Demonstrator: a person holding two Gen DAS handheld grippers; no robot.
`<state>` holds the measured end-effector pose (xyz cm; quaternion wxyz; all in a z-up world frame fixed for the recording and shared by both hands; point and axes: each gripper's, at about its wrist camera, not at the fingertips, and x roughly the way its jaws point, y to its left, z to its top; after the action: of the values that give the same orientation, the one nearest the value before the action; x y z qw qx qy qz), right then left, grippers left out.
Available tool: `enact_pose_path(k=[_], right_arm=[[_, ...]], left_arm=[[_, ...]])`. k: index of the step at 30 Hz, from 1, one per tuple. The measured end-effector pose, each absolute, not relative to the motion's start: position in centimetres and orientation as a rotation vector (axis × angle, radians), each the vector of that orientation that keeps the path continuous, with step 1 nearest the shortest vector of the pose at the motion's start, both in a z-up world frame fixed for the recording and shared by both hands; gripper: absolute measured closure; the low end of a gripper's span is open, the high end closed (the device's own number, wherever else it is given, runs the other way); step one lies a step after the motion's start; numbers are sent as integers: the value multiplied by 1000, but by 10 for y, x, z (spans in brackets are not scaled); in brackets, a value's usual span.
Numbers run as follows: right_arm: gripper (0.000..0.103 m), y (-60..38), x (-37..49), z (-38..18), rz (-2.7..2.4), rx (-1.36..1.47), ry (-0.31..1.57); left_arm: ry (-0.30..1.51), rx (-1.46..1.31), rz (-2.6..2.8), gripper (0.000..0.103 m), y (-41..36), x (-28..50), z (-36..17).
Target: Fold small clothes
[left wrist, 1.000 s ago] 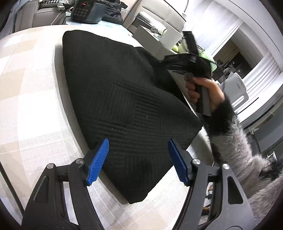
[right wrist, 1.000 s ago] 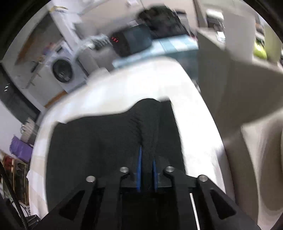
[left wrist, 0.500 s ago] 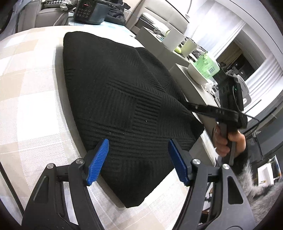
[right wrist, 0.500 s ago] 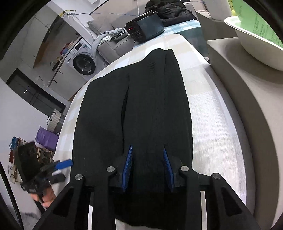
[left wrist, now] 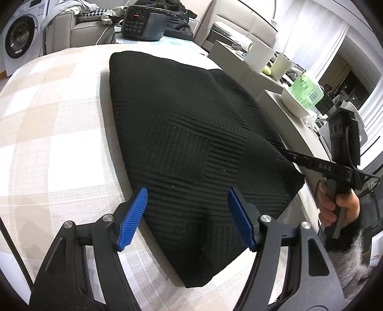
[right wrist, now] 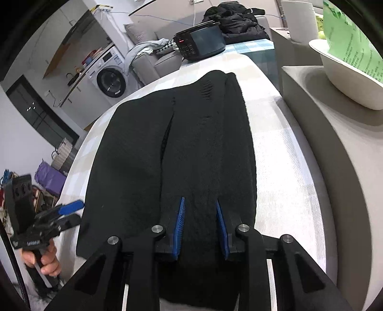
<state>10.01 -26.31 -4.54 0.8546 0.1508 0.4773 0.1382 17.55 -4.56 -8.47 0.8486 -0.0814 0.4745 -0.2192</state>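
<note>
A black knitted garment, folded lengthwise, lies flat on the checked tablecloth. The left gripper hovers over its near edge, jaws wide apart and holding nothing. The right gripper, at the garment's right corner, has just been narrowing; its blue pads flank the knit without visibly pinching it.

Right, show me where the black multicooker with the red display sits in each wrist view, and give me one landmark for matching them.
Left wrist view: the black multicooker is at top centre, beyond the far end of the black knit garment.
Right wrist view: the multicooker is at top, just right of centre, again past the garment's far end.
Shared landmark: the white washing machine, top left in the left view and upper left in the right view.
</note>
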Motion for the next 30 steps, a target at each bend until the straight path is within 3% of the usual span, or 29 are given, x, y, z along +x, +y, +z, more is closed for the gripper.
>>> enact_pose_path(k=[5, 7, 9, 14, 16, 19, 23, 25, 27, 30], right_arm=[[78, -260, 97, -51, 295, 315, 994], [91, -262, 99, -54, 292, 337, 990], [98, -265, 99, -51, 290, 366, 960], [98, -274, 79, -17, 265, 339, 876], [98, -279, 71, -16, 221, 322, 879], [98, -279, 74, -36, 156, 277, 949], [89, -278, 77, -44, 126, 275, 980], [80, -282, 71, -32, 138, 297, 922], [63, -281, 73, -24, 189, 335, 878], [55, -268, 94, -21, 252, 355, 870]], left_arm=[[1002, -166, -458, 37, -46, 178, -86], [998, -159, -454, 36, -47, 178, -86], [991, -154, -448, 30, -47, 177, -84], [965, -142, -427, 16, -45, 176, -78], [953, -139, -426, 3, -45, 176, -77], [944, -141, -428, 1, -48, 178, -79], [958, -115, -419, 1, -54, 177, -83], [960, -104, -430, 1, -57, 177, -85], [966, -98, -441, 1, -61, 178, -87], [983, -69, -455, 1, -71, 178, -92]])
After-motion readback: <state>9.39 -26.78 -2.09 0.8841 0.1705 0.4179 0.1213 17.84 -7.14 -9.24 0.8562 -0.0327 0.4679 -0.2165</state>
